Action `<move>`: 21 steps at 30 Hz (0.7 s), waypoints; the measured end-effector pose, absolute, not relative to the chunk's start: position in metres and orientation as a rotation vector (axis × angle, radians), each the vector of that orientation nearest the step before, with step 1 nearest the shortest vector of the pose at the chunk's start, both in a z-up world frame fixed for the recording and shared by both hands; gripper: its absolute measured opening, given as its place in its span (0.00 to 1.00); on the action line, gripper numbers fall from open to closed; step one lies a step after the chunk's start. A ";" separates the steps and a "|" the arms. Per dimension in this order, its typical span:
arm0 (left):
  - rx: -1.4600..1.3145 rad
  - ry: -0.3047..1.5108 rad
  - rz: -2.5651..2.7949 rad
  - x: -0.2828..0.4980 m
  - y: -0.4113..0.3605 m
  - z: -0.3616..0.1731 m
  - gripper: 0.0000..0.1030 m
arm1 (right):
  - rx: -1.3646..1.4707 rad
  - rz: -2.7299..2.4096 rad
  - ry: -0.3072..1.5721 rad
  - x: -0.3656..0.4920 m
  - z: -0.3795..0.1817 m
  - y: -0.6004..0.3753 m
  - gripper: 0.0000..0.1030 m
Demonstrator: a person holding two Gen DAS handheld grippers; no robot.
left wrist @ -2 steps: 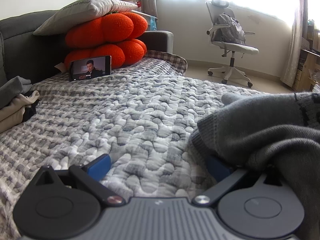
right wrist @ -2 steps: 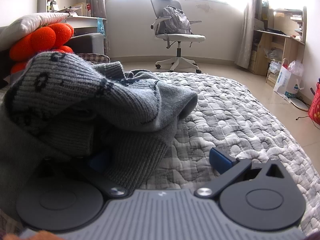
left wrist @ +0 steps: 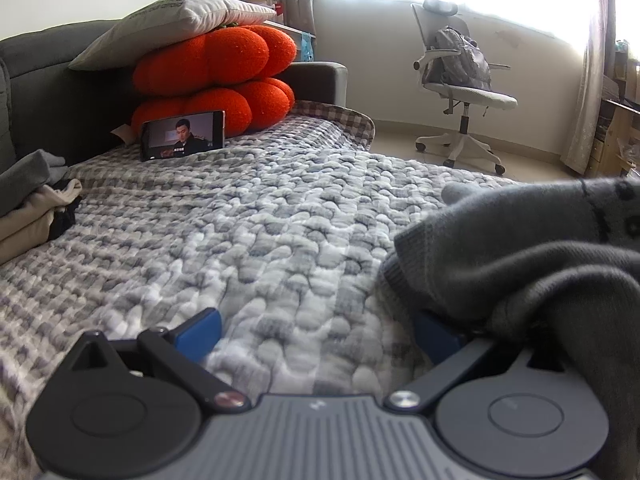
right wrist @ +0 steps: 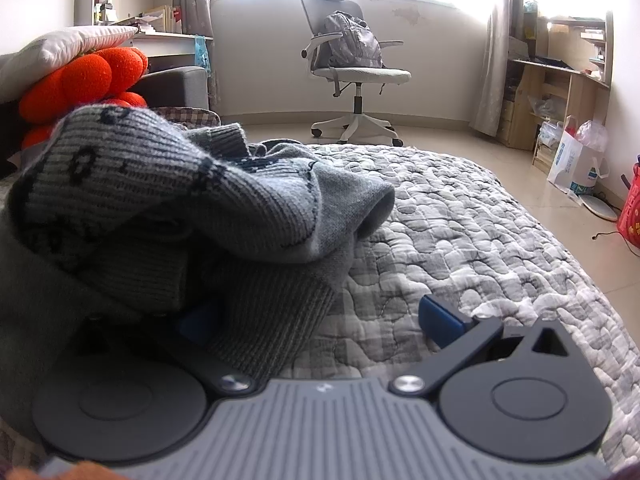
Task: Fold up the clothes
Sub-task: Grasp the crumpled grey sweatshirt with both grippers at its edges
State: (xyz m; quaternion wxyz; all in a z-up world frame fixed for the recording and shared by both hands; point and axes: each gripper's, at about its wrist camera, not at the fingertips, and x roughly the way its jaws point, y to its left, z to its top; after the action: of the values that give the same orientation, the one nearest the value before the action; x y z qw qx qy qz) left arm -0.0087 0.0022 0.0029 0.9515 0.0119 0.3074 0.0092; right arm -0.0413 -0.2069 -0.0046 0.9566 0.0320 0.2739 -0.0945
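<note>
Almost nothing moves vs the frame 0.1 s ago: in both views the sweater keeps the same shape and the same place, only a very small shift. So I judge this as a pause, no fold step is running now.

The sweater is a grey knit with dark pattern, lying bunched on the quilt, between the 2 grippers. In the left view it sits at the right side and covers part of the right finger. In the right view it sits at the left side and hangs over the left finger.

Left gripper: jaws are wide apart, only quilt shows between the blue pads, nothing is gripped. Right gripper: jaws also spread wide, the cloth lies on 1 finger but is not pinched.

A pile of other clothes, beige and grey, is at the far left of the quilt, well apart from the sweater. A phone leans on the orange cushions, a chair stands near the window.

Meaning for the task: the sweater is not flat yet, so I think next it needs a grip on an edge w/ both grippers and spreading, before any fold.
</note>
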 end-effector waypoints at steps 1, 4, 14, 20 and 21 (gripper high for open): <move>0.028 0.616 0.020 -0.012 0.003 0.004 1.00 | 0.065 -0.191 0.556 -0.042 -0.004 -0.206 1.00; 0.041 0.587 0.026 -0.023 0.006 0.008 1.00 | 0.067 -0.190 0.558 -0.043 -0.003 -0.205 1.00; 0.090 0.539 0.044 -0.058 0.016 0.027 1.00 | 0.002 -0.137 0.594 -0.072 0.009 -0.217 1.00; 0.115 0.522 -0.006 -0.070 0.012 0.050 1.00 | -0.009 -0.153 0.551 -0.084 0.045 -0.223 1.00; 0.119 0.519 -0.018 -0.072 0.010 0.053 1.00 | -0.010 -0.152 0.554 -0.084 0.048 -0.224 1.00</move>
State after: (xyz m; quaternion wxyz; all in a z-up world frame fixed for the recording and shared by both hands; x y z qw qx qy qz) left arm -0.0724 0.0101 0.0533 0.9647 0.0589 0.2563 -0.0091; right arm -0.0842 -0.2235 0.0483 0.9590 -0.0048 0.2733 -0.0748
